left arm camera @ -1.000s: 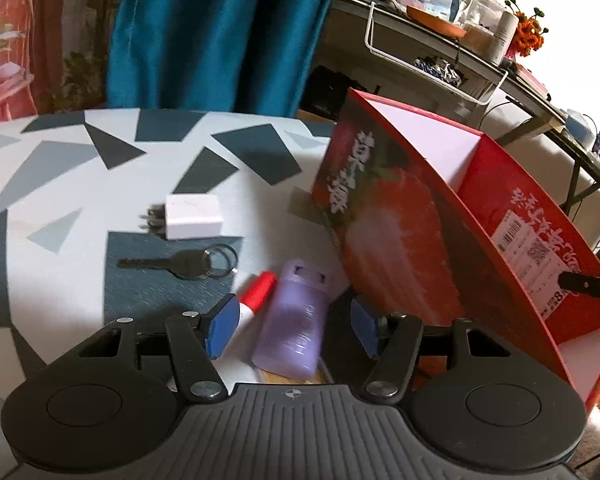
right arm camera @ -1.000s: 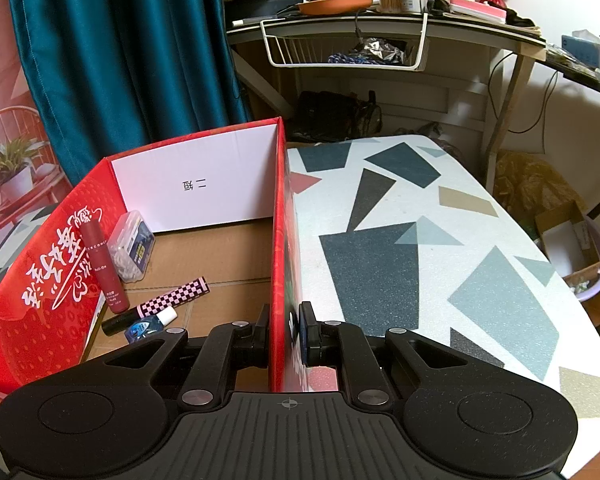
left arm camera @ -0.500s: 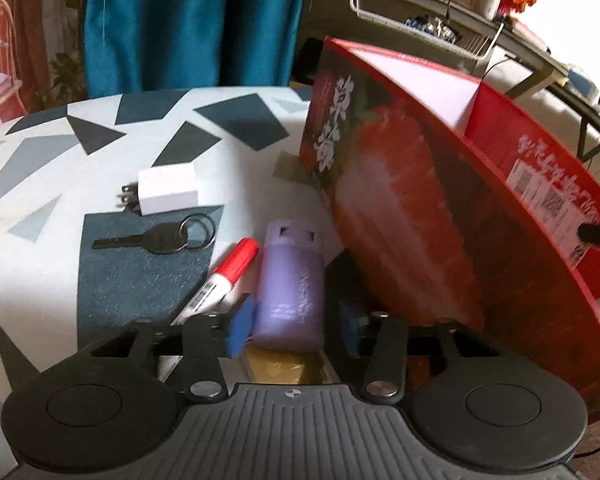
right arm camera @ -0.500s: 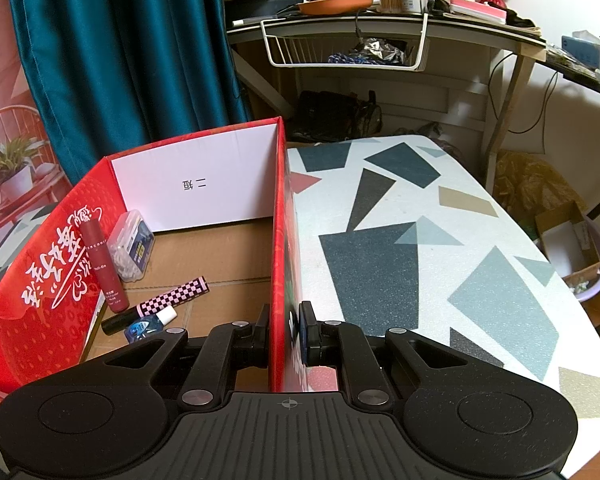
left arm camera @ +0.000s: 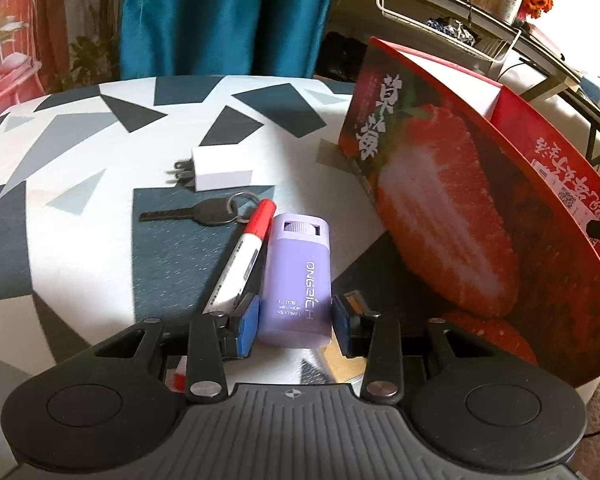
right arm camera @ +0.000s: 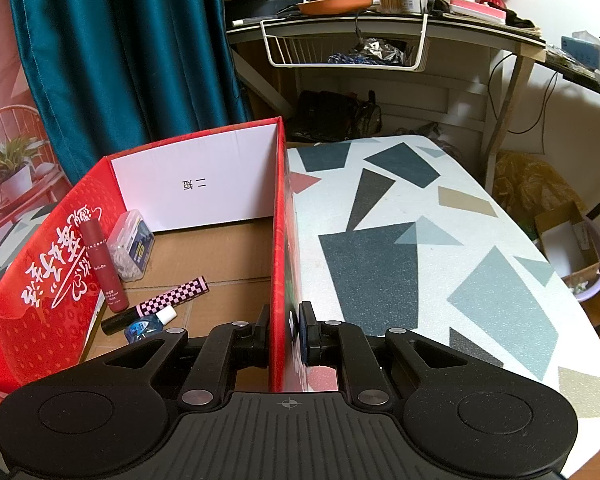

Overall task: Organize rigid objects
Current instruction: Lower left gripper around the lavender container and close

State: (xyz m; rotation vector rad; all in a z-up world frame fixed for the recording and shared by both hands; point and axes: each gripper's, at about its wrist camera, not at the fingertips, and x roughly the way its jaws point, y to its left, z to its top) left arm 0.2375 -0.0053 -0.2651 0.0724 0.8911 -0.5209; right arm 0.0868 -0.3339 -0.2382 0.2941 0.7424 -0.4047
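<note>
left gripper (left arm camera: 295, 322) clamps 1 bottle (left arm camera: 296, 276) | beside bottle: 1 marker (left arm camera: 242, 258), 1 key (left arm camera: 196, 213), 1 charger (left arm camera: 220, 169) | right gripper (right arm camera: 286, 330) pinches box (right arm camera: 278, 232) wall | box holds 5 items

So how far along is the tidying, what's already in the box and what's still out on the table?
Done: a red tube, clear case, checkered stick and small bottle lie in the red box.

In hand: the left gripper has just closed on the purple container; the right gripper clamps the box wall.

Left: marker, key, charger.
</note>
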